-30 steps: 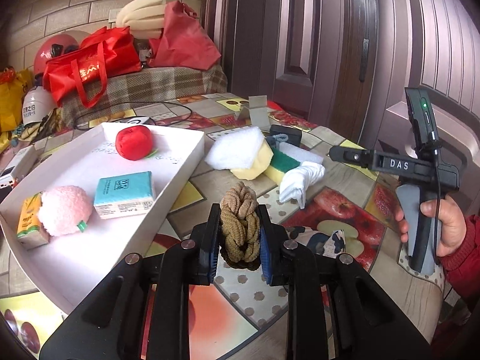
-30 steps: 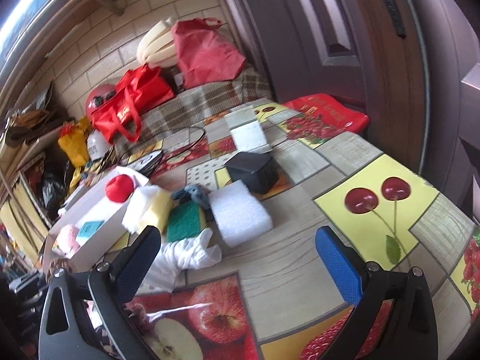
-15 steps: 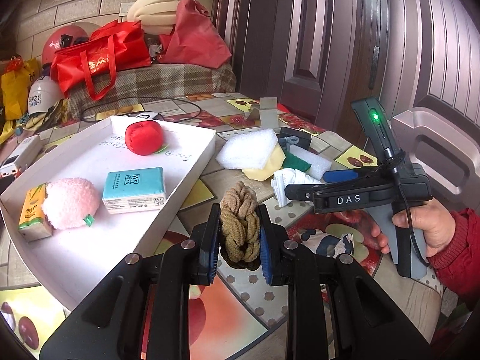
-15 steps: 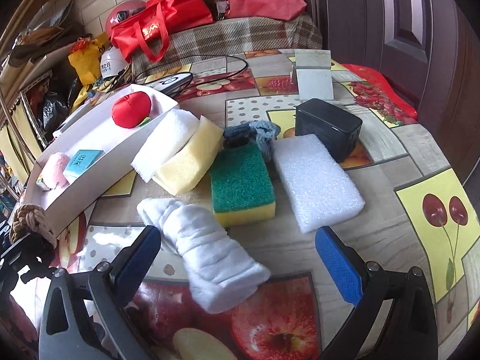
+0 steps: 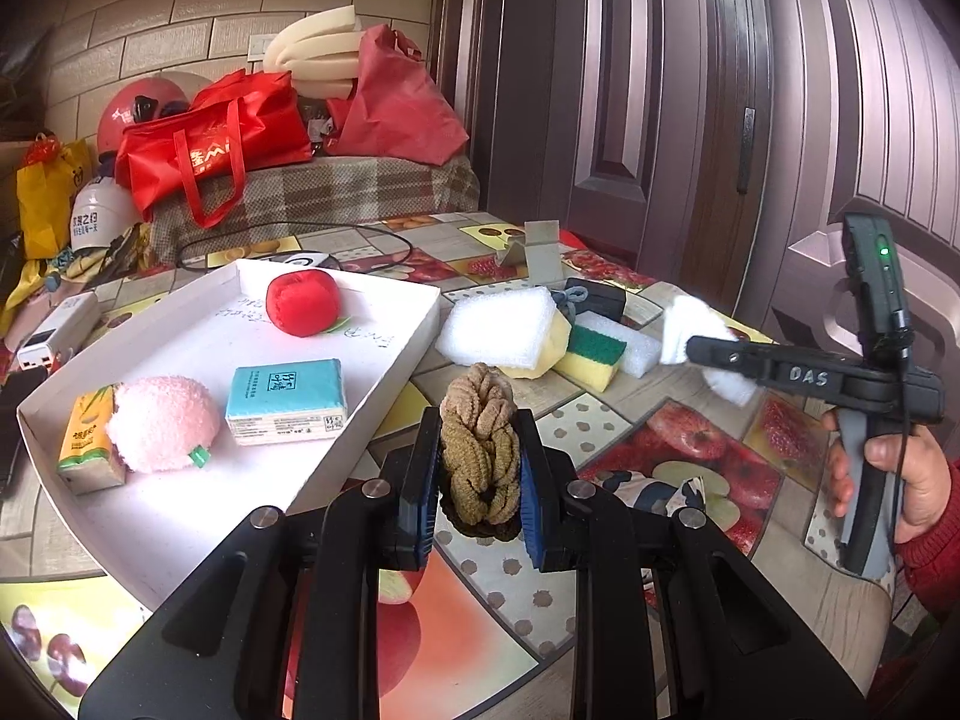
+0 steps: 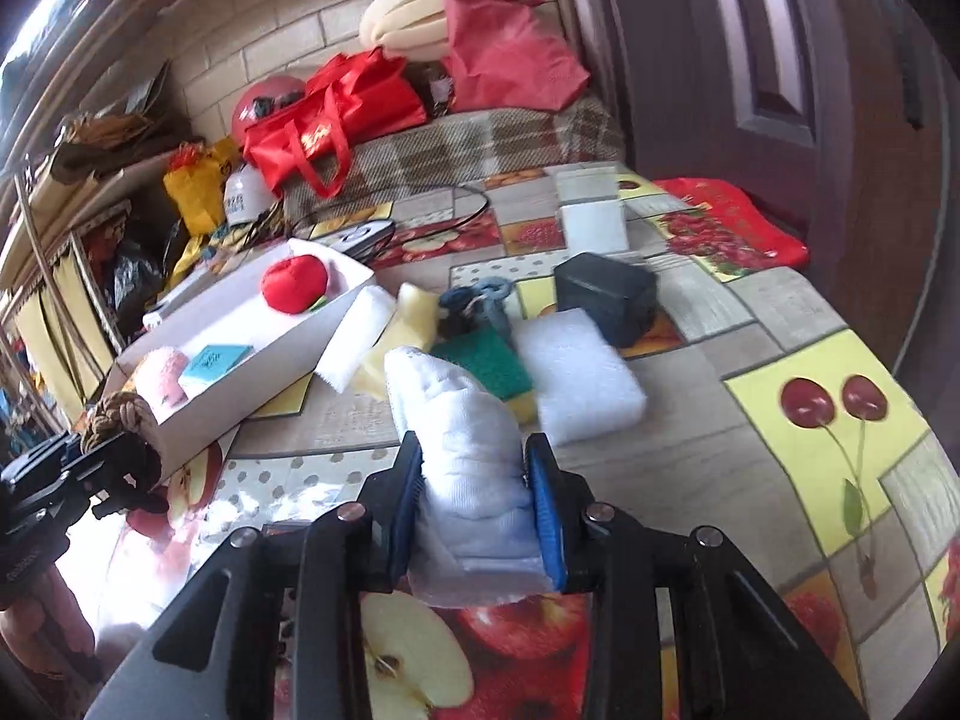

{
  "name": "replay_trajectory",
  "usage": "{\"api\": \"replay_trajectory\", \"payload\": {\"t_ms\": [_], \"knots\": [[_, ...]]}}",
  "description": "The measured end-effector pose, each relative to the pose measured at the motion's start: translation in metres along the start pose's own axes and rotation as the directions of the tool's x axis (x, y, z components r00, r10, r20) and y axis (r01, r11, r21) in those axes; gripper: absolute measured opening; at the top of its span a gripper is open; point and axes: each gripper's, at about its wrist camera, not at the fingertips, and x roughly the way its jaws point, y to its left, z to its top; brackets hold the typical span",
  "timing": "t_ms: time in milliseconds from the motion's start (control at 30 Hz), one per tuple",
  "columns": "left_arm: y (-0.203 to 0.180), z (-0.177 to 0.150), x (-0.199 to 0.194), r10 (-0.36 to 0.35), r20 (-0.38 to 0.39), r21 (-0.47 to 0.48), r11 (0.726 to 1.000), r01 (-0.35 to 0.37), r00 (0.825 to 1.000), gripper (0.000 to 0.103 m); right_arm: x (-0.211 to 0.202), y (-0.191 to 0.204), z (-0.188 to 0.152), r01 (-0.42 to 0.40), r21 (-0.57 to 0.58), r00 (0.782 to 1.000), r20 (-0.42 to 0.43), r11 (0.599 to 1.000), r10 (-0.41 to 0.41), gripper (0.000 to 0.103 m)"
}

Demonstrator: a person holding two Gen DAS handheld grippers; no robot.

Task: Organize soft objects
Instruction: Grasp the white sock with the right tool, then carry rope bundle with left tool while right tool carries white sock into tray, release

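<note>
White sock (image 6: 465, 456) pinched in right claw (image 6: 474, 507), seemingly lifted; left claw (image 5: 479, 468) clamps braided scrunchie (image 5: 480, 444).

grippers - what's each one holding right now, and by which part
Left gripper pinches the brown braided hair tie across its lower middle. Right gripper clamps the rolled white sock near its near end.

One white tray (image 5: 390, 372), four soft items inside, perhaps four sponges (image 6: 576, 378) outside, two claws (image 5: 480, 462).
</note>
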Motion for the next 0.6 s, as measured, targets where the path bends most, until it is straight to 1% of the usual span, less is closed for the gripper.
{"api": "replay_trajectory", "payload": {"t_ms": [100,167,400,600], "knots": [[0.000,0.000,-0.003,0.013,0.012,0.006,1.000,-0.013,1.000,0.021,-0.030,-0.016,-0.003,0.014,0.083,0.995,0.099,0.996,-0.022,0.034],[0.000,0.000,-0.005,0.024,0.024,0.010,1.000,-0.024,0.999,0.021,-0.041,-0.018,-0.004,0.018,0.098,0.989,0.141,0.995,-0.032,0.034],[-0.003,-0.002,-0.011,0.083,0.063,0.016,0.996,-0.084,0.995,0.021,-0.052,0.002,-0.004,0.065,0.015,0.974,0.215,0.998,-0.067,0.034],[-0.007,-0.003,-0.013,0.169,0.086,0.028,0.985,-0.172,0.982,0.022,-0.058,0.014,-0.006,0.110,-0.034,0.959,0.268,0.993,-0.097,0.034]]}}
